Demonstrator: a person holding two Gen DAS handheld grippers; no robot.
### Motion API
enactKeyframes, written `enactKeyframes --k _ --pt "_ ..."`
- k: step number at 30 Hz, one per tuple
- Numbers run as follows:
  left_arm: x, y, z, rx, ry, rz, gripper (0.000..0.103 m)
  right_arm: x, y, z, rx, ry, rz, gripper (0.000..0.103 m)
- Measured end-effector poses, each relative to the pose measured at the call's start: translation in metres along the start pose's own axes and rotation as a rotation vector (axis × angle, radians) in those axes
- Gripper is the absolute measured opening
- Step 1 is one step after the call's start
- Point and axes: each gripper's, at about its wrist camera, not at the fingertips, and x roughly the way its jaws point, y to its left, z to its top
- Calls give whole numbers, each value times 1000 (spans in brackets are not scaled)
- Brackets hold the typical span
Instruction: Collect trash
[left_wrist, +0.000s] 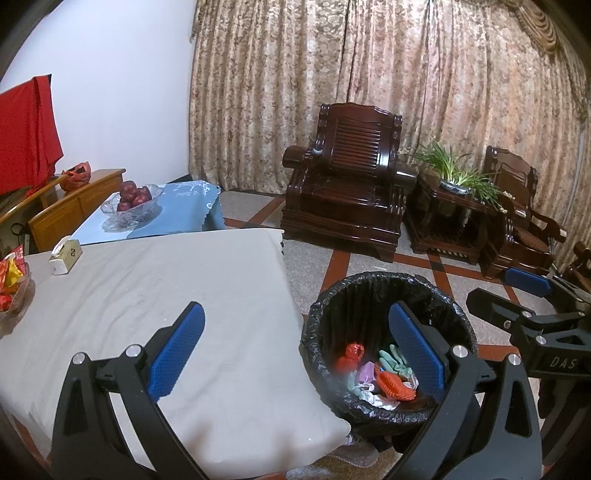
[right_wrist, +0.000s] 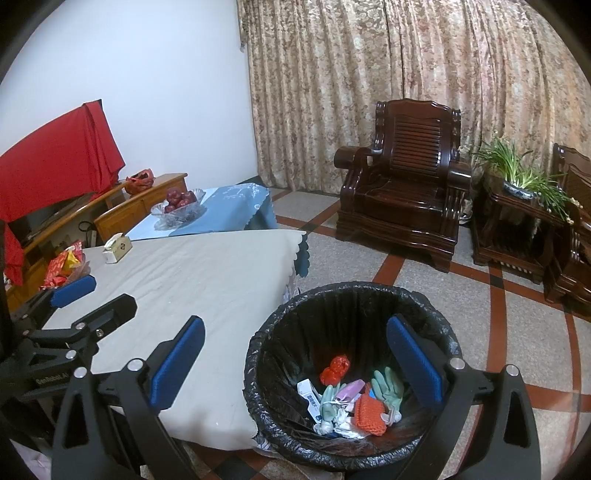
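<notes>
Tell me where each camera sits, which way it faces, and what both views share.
Left wrist: on the left hand-held gripper, open, facing the grey-covered table and bin; the right hand-held gripper shows at right.
Right wrist: on the right hand-held gripper, open over the bin; the left one shows at left.
Shared: table, bin, armchair, curtain.
</notes>
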Motion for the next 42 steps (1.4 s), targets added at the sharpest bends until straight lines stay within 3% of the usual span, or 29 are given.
enactKeyframes --k 42 --pt "8 17 2 -11 14 7 97 11 1 -8 -8 21 10 97"
